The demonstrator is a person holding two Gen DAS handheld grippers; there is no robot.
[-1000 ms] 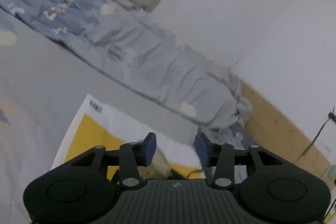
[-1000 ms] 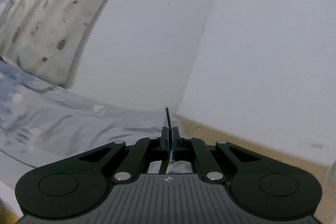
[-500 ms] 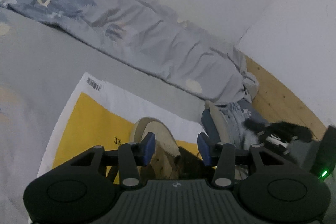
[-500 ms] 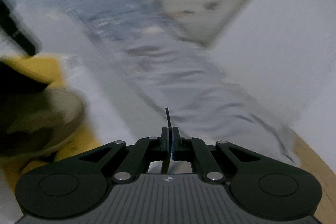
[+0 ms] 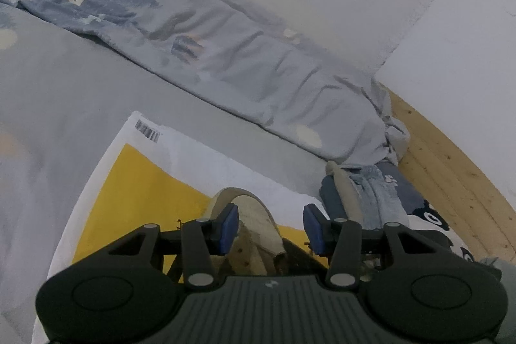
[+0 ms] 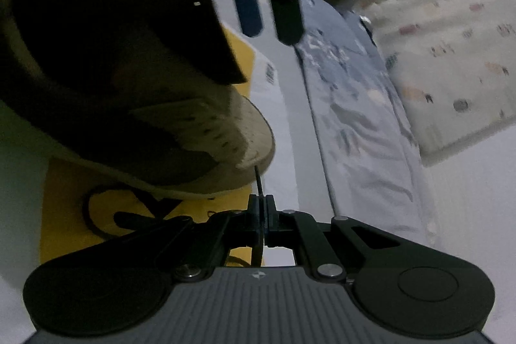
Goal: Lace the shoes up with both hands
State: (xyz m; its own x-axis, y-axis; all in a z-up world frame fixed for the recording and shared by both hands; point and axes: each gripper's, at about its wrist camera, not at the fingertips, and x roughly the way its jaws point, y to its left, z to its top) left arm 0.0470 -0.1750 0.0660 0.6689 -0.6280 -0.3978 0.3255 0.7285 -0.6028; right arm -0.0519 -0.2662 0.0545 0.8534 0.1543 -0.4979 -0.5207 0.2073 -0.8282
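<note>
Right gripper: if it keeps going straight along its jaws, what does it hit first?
Most likely the toe of the shoe. The right gripper is shut on a black lace end whose tip already sits at the toe's rubber edge in this view. Depth is unclear; it could just skim past onto the grey bedsheet.

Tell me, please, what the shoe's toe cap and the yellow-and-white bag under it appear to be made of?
The toe cap looks like pale leather or a synthetic imitation: matte, scuffed, with rows of punched holes. I cannot tell which. The bag looks like thin plastic film, a courier mailer probably: smooth with a slight sheen, flat printed yellow and a barcode at its white edge.
</note>
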